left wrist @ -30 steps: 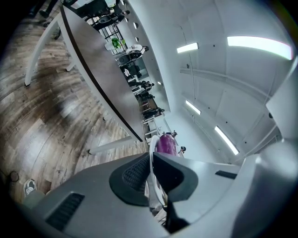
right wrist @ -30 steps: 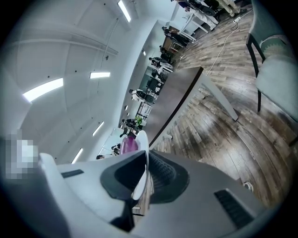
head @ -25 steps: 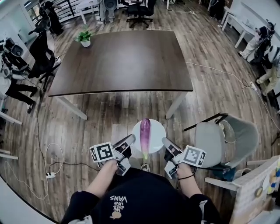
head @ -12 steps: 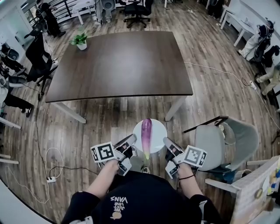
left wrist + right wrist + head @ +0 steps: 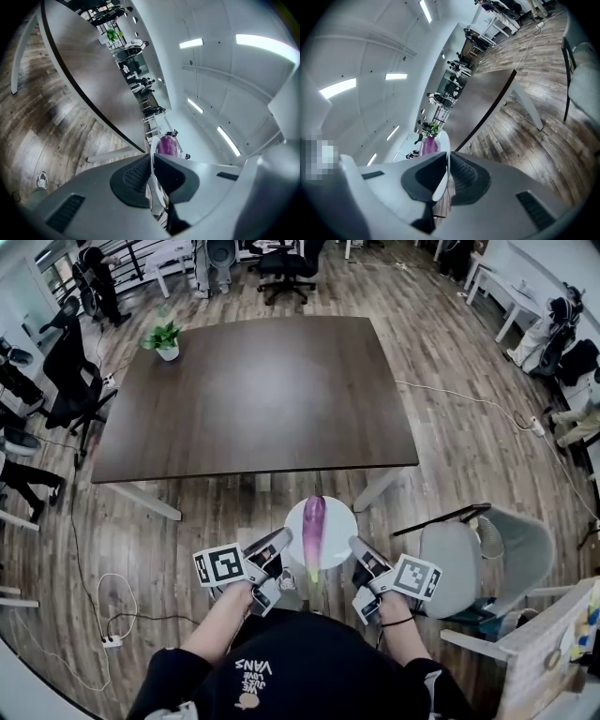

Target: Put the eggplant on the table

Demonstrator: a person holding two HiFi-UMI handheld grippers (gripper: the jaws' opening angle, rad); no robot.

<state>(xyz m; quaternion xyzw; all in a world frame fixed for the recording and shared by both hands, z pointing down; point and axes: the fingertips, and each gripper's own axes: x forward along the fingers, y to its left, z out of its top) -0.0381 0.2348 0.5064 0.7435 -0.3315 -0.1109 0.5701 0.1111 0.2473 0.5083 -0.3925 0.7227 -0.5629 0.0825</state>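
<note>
Left gripper and right gripper each pinch an opposite rim of the plate. The eggplant lies on it, midway between them (long axis pointing ahead); the table stands just beyond.

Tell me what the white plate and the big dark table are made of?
The plate looks like glazed ceramic or hard plastic: it is plain white and smooth with a thin rim, but I can't tell which. The table top looks like dark brown wood or wood-look laminate, matte, with faint grain streaks.
</note>
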